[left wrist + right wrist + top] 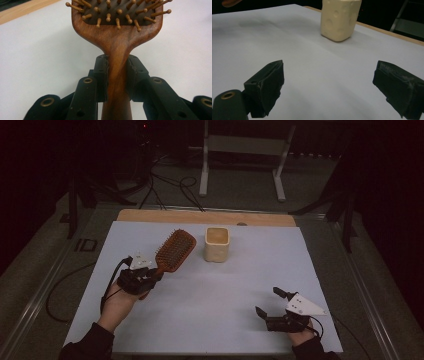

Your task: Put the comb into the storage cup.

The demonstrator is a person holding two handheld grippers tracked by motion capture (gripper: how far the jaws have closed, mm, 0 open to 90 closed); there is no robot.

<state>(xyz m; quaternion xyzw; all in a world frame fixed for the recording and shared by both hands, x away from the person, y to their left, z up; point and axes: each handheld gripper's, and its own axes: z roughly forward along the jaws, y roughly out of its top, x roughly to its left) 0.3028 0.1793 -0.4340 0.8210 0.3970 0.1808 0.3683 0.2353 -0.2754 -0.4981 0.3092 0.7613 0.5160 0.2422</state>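
at a table covered in pale sheet, i hold a gripper in each hand. my left gripper is clamped on the handle of a wooden brush; in the left gripper view both pads press the narrow neck of the handle from either side, just below where it widens into the head. the brush points away from me and up to the right, bristle side up, its pins showing as small round-tipped pegs set in a dark cushion. the head hangs over the left half of the sheet, and i cannot tell whether it touches the surface.

my right gripper rests low near the front right corner of the table, well apart from the brush. its jaws stand wide apart with nothing between them, and in the right gripper view bare sheet shows between the two pads.

a cream cup stands upright near the far middle of the sheet, just to the right of the brush head and not touching it. in the right gripper view the cup shows shallow round dimples on its side. a strip of bare wood runs along the far edge of the table.
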